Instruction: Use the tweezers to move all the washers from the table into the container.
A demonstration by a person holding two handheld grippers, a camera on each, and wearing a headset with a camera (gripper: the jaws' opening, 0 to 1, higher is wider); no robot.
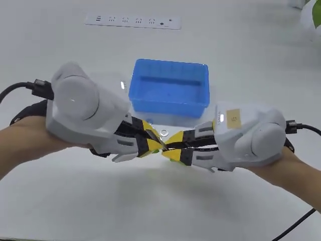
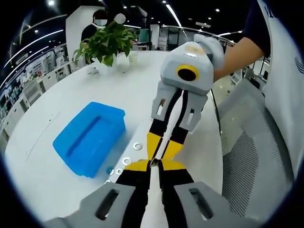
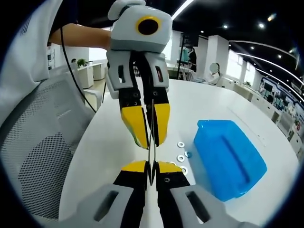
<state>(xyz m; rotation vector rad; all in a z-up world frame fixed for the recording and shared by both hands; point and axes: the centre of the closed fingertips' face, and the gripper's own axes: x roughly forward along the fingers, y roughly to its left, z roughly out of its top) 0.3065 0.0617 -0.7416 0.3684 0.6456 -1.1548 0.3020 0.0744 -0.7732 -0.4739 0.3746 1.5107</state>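
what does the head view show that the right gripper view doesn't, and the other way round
The head view adds the white power strip on the table beyond the blue container. The right gripper view adds a mesh chair and makes plain the thin tweezers clamped in both grippers' jaws. Both share the container, washers on the table beside it, and the left gripper and right gripper meeting tip to tip.

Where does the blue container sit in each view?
Head view: blue container at upper centre.
Left gripper view: blue container left of centre, slightly low.
Right gripper view: blue container at lower right.
Shared landmark: loose washers lying just beside it.
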